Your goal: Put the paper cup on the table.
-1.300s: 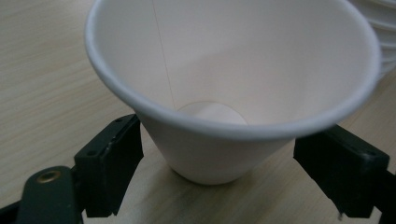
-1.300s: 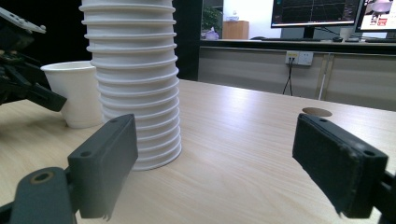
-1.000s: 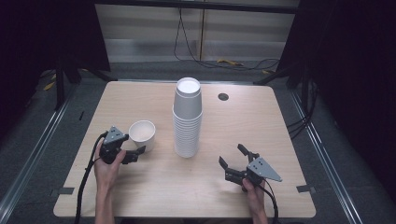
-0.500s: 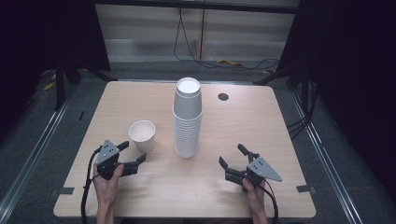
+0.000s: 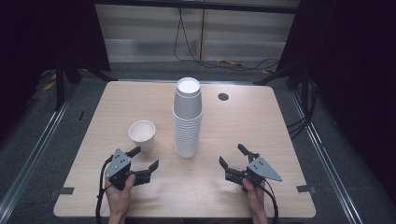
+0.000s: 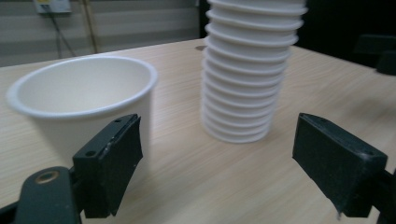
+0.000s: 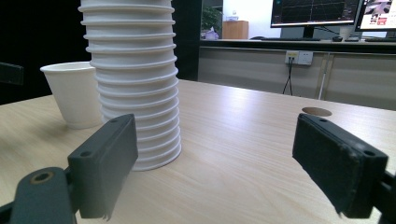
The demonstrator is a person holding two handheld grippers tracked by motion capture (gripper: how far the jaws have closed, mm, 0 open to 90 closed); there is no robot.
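You have one single paper cup (image 5: 142, 134) standing upright left of centre on the surface (image 5: 261, 126), beside one tall stack of cups (image 5: 187, 119) at its middle. Your left gripper (image 5: 142, 161) and right gripper (image 5: 232, 157) rest near the front edge, fingers spread wide, holding nothing. One round hole (image 5: 223, 97) lies toward the far right corner.

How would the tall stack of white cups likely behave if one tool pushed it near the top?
The stack of cups is tall on a narrow base, so it would probably tip rather than slide. The thin-looking nested cups suggest it is light. Its upper cups already look slightly offset, so they might shift apart.
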